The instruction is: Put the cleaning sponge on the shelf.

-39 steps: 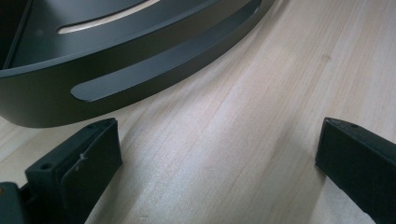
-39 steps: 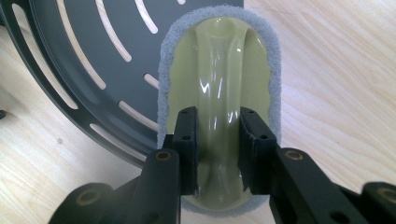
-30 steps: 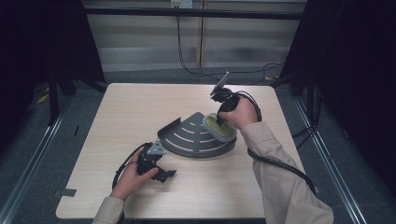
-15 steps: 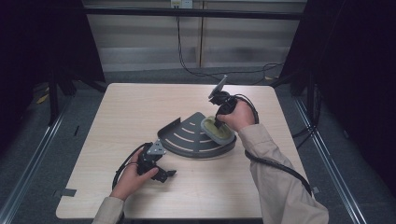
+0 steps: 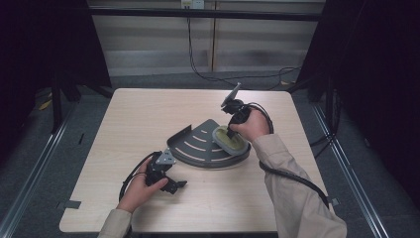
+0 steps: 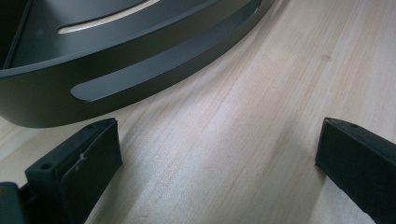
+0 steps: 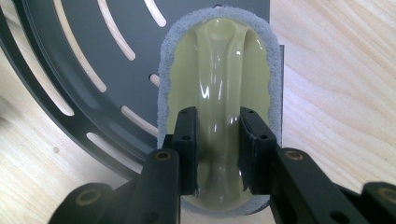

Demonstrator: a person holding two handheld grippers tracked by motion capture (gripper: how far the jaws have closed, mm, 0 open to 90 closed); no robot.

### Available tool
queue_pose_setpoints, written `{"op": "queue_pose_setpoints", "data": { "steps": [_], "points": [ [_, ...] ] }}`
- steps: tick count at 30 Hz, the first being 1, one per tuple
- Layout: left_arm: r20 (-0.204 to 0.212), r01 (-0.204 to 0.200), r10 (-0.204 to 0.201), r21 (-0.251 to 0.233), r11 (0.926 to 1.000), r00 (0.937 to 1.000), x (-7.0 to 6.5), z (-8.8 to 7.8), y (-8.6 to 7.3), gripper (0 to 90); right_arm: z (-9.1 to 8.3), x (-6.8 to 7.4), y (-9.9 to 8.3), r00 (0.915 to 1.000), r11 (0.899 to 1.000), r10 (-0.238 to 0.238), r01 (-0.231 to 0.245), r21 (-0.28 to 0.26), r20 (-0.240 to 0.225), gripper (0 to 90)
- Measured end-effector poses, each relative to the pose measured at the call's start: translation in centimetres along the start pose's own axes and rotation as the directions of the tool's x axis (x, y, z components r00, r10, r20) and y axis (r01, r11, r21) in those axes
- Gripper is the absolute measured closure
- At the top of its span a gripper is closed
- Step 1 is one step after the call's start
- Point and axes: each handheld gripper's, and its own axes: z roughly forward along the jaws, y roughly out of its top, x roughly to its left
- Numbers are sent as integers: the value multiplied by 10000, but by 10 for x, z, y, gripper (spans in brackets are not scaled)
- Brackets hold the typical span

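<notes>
— Pinching what, right tongs (image 7: 217, 149)?
— Clamped on the raised handle of the yellow-green scrubbing pad (image 7: 219, 84), resting on the right corner of the dark slotted corner tray (image 5: 198, 148), mid-table.
— And left tongs (image 6: 215, 163)?
— Spread wide over bare table (image 5: 148, 114), nothing between, near-left of the tray, just beside its curved rim.

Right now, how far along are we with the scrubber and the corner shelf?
Done: the right claw is shut on the yellow handle of the scrubber, which lies on the dark slotted corner shelf. In hand: that grip, at the shelf's right end. The left claw is open over bare table beside the shelf's curved rim. Left, probably: letting go of the scrubber.
</notes>
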Motion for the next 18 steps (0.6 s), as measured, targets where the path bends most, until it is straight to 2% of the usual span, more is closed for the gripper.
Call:
{"op": "queue_pose_setpoints", "data": {
  "steps": [18],
  "points": [
    [27, 9, -9, -40, 10000, 10000, 0, 0, 0, 0, 10, -1, -2, 10000, 9999, -25, 24, 157, 37, 705]
  ]
}}
